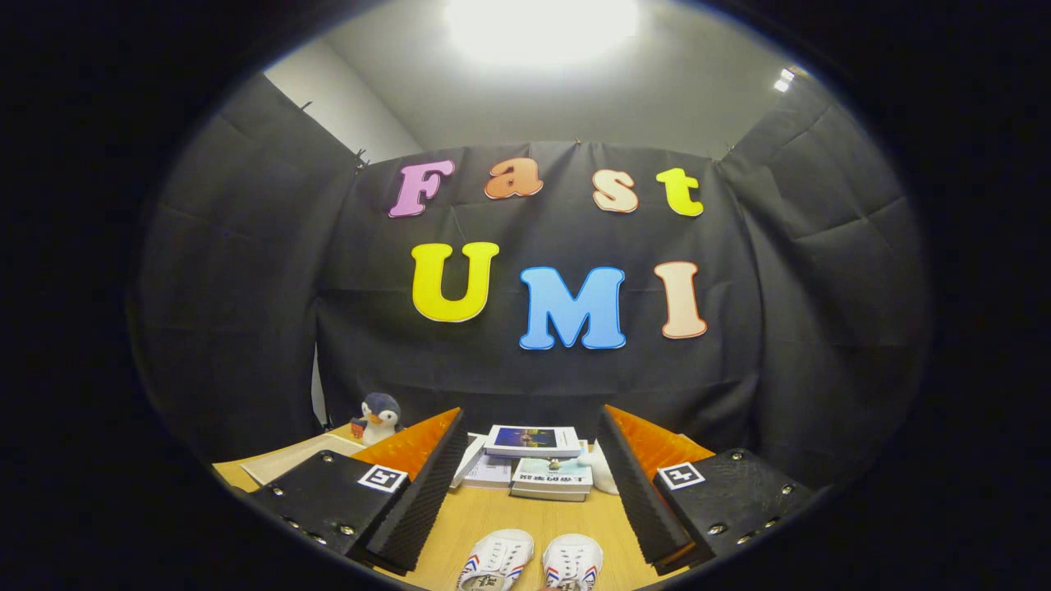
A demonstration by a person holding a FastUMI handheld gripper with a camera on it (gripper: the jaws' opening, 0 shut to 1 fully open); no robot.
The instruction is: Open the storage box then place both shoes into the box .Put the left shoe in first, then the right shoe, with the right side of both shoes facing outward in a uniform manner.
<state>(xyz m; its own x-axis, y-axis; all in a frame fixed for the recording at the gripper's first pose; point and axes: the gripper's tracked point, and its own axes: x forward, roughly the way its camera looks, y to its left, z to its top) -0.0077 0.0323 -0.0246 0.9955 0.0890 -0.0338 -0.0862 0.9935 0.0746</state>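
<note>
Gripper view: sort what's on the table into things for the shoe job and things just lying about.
For the job:
- left white shoe
- right white shoe
- gripper, fingers open, shoes between them

Lying about:
- stack of books
- penguin plush toy
- flat board

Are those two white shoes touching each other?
Apart. The gripper view shows bare table between the left shoe and right shoe, both between the open hand-held gripper's fingers.
</note>
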